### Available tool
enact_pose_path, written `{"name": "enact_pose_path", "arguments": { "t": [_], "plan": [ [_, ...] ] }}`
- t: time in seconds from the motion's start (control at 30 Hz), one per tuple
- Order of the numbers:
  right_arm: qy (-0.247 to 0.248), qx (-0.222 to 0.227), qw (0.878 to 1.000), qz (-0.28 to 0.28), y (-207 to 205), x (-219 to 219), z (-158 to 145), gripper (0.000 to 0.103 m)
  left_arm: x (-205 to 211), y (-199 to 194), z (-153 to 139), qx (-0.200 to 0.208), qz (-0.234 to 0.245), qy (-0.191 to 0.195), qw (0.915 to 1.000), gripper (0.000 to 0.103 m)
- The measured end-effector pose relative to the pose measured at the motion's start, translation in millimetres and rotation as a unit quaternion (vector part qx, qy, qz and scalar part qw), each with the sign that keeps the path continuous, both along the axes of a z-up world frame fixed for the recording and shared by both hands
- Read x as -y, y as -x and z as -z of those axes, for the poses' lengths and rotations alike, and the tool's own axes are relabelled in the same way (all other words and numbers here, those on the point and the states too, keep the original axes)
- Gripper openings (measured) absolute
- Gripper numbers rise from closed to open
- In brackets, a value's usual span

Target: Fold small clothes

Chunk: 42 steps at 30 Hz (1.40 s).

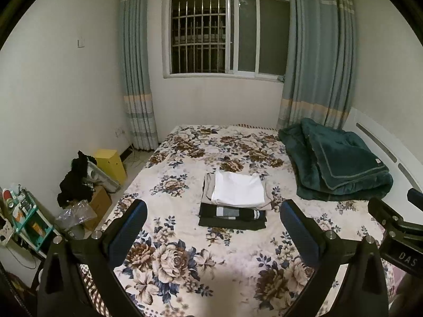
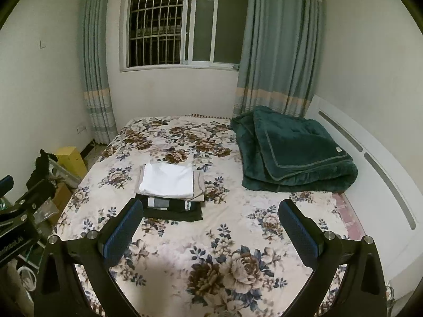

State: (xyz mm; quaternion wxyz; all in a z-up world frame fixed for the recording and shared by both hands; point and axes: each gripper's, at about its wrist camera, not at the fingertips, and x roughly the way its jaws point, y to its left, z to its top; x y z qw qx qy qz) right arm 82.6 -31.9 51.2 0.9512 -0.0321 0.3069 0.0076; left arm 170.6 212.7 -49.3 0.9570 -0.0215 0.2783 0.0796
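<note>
Folded small clothes lie in the middle of the floral bed [image 1: 185,251]. A white folded garment [image 1: 238,189] rests on a beige one [image 1: 207,187]. In front of them lies a dark folded pile with a striped piece [image 1: 232,215]. The same white garment [image 2: 168,179] and dark pile [image 2: 174,208] show in the right wrist view on the bed [image 2: 238,237]. My left gripper [image 1: 212,223] is open and empty, held above the bed short of the piles. My right gripper [image 2: 211,222] is open and empty, to the right of the piles.
A folded dark green blanket [image 1: 338,163] lies at the bed's far right by the white headboard [image 2: 370,163]. Boxes, a yellow box [image 1: 111,163], black cloth [image 1: 75,179] and a cluttered shelf [image 1: 23,216] stand on the floor left of the bed. Window and curtains are behind.
</note>
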Motion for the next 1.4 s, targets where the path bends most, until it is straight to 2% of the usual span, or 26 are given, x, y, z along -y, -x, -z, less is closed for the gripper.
{"name": "enact_pose_path", "arguments": {
  "t": [0.27, 1.4],
  "plan": [
    [-0.006, 0.002, 1.0, -0.009, 5.1, 6.3, -6.5, 0.103, 3.1, 13.1, -7.9, 0.012, -0.002, -0.003, 0.9999, 0.103],
    [-0.017, 0.004, 1.0, -0.013, 7.2, 8.5, -10.1, 0.103, 5.7, 20.8, -27.6, 0.019, 0.006, -0.002, 0.9998, 0.103]
  ]
}}
